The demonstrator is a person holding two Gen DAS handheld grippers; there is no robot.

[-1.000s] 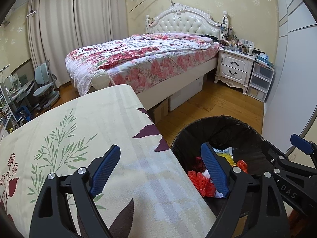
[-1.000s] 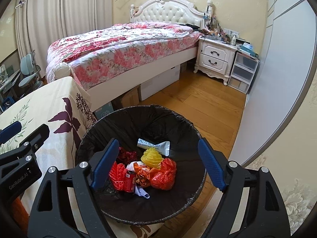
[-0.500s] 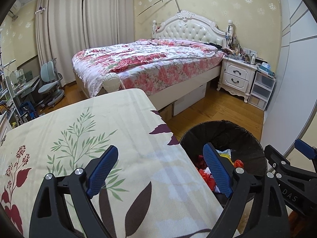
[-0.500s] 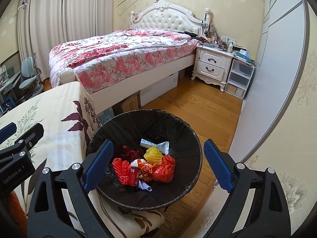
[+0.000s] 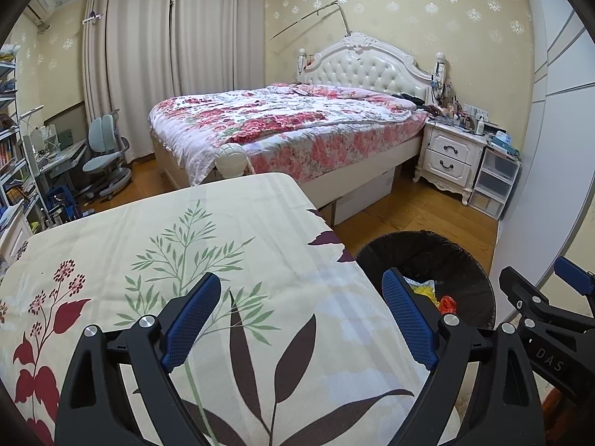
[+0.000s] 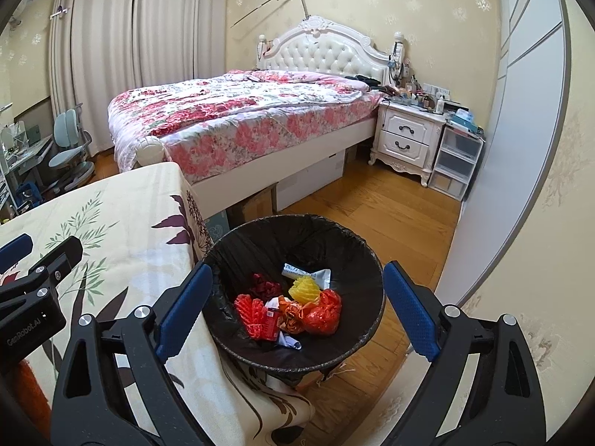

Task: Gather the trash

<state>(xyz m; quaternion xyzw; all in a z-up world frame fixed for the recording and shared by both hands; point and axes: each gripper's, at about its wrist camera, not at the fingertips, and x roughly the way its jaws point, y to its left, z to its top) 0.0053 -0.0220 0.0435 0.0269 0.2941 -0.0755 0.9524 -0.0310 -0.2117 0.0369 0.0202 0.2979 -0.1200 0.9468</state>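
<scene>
We hold our left gripper (image 5: 301,319), fingers spread and gripping nothing, above the leaf-print tablecloth (image 5: 186,245). Our right gripper (image 6: 297,312), likewise spread wide, hangs over the black-lined bin (image 6: 297,238) just right of the table, red and yellow trash (image 6: 297,308) heaped inside.

Floral-quilted bed (image 5: 297,126), white nightstand (image 5: 452,156), wood floor (image 6: 390,219), drawn curtains (image 5: 167,59), patterned yellow wallpaper (image 5: 390,3).

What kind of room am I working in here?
A home bedroom, it seems: a made bed with a tufted headboard, a white nightstand beside it, and a study desk with chair.
</scene>
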